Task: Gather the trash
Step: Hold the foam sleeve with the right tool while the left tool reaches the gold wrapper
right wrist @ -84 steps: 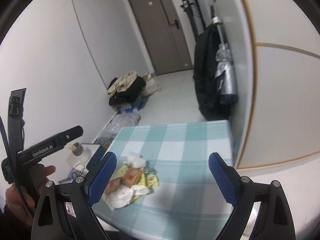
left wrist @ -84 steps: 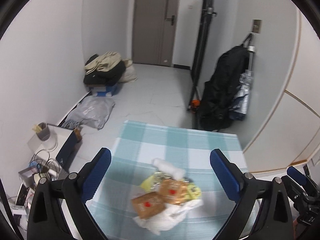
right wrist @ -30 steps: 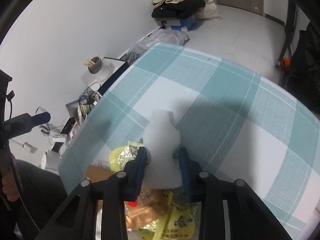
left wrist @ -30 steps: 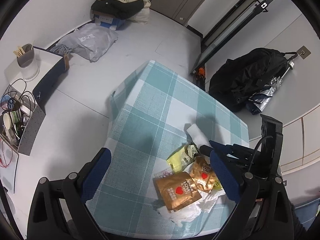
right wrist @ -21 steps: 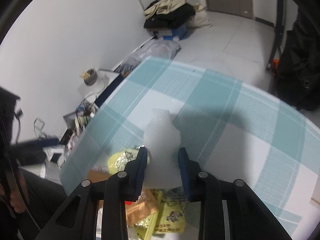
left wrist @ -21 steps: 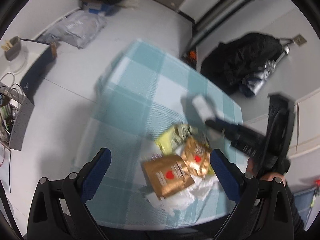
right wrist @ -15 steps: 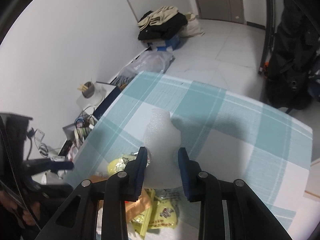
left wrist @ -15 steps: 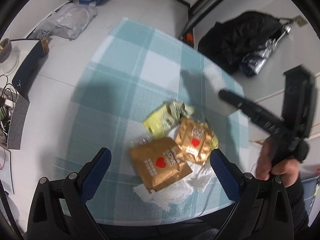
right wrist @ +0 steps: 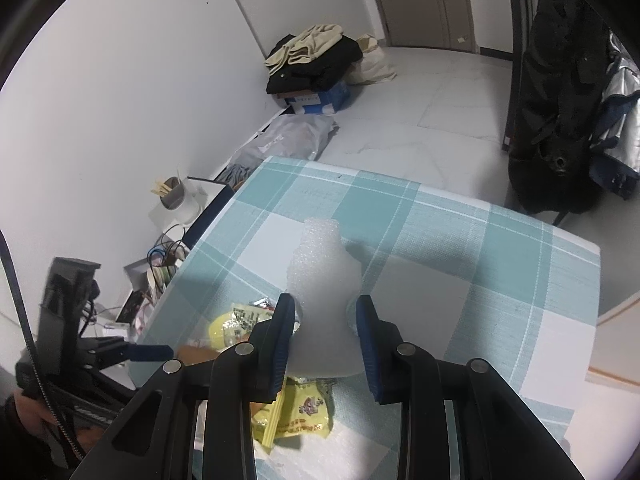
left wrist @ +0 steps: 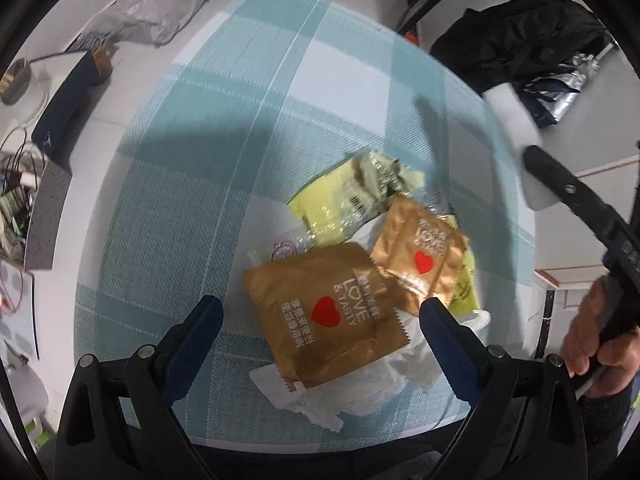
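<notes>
So right claw (right wrist: 324, 316) squeezes white bubbly foam piece (right wrist: 322, 280); left claw (left wrist: 320, 320) gapes empty; gold, yellow wrappers (left wrist: 332, 304) wait on checked desk (left wrist: 192, 184).

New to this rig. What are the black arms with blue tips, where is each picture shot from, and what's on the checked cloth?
No robot here: a person holds one pair of hand tongs in each hand, with a fisheye camera on each looking along its fingers.

Left wrist view: the left tongs hang open above a trash pile on the teal-and-white checked tablecloth: a large gold foil packet with a red heart, a smaller gold packet, a crumpled yellow wrapper and white tissue.

Right wrist view: the right tongs are shut on a white foam sheet, held above the cloth. The person's hand shows at the left view's edge.
</notes>
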`<state>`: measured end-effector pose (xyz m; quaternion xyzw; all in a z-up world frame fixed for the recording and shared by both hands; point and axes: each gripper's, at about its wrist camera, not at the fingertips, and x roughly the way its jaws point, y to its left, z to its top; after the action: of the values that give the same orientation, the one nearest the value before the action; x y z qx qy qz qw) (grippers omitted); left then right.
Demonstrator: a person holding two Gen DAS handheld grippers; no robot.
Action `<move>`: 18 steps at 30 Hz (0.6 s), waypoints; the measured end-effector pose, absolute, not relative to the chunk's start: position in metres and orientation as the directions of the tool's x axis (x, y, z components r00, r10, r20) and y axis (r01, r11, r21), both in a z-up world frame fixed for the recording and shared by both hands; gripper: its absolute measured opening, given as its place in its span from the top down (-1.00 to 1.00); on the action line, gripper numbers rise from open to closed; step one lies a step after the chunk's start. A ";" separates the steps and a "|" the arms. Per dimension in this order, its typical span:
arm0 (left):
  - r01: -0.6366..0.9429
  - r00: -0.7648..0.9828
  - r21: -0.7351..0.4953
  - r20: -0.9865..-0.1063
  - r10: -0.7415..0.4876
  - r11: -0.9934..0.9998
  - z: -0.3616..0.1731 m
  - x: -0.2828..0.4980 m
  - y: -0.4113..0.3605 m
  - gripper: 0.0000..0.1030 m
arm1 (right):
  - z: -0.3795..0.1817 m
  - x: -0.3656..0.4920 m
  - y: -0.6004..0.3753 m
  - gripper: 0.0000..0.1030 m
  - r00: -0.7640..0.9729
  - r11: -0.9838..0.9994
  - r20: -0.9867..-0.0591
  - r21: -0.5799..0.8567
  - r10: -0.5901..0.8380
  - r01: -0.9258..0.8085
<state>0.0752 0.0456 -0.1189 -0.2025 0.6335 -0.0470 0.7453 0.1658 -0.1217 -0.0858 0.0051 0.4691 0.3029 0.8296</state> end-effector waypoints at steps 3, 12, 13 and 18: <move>-0.176 0.203 -0.328 -0.935 -0.291 0.928 -0.115 0.075 0.045 -0.66 | -0.084 0.164 -0.125 0.41 0.384 0.816 -0.771 0.287 0.508 -0.502; -0.191 0.218 -0.306 -0.940 -0.264 0.933 -0.114 0.075 0.052 0.17 | -0.082 0.163 -0.130 0.41 0.392 0.820 -0.769 0.286 0.505 -0.496; -0.192 0.217 -0.307 -0.940 -0.265 0.932 -0.115 0.075 0.053 0.18 | -0.083 0.163 -0.130 0.41 0.391 0.820 -0.770 0.284 0.504 -0.497; -0.205 0.223 -0.307 -0.939 -0.261 0.929 -0.116 0.075 0.056 0.32 | -0.083 0.162 -0.129 0.41 0.393 0.823 -0.773 0.279 0.499 -0.495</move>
<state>0.0753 0.0557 -0.1157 -0.1870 0.6228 -0.0186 0.7594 0.1620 -0.1290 -0.0830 0.0021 0.4636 0.2975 0.8346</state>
